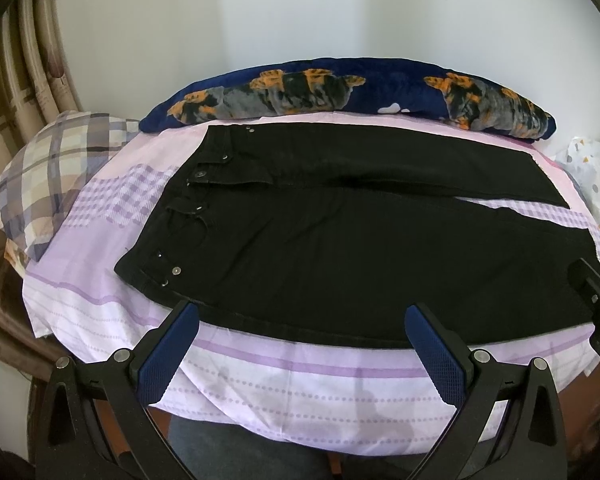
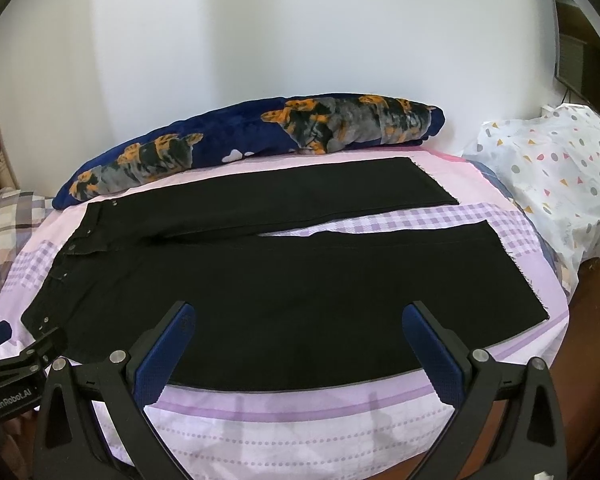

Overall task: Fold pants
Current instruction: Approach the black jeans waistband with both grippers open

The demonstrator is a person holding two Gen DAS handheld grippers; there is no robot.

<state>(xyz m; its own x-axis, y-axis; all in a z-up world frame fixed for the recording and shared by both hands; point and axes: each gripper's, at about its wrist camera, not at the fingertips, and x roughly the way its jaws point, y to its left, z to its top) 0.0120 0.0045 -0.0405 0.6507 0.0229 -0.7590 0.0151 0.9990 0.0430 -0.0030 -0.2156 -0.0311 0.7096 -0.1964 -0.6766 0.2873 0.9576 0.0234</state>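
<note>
Right wrist view: black pants flat, unfolded; right gripper and left gripper wide, empty. Next: grasping near leg edge, folding far.

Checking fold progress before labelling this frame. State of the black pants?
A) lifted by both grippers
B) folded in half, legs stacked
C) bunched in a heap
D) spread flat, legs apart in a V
D: the black pants lie flat on the lilac bedsheet with sheet showing between the legs; the left gripper and right gripper are both open and empty.
</note>
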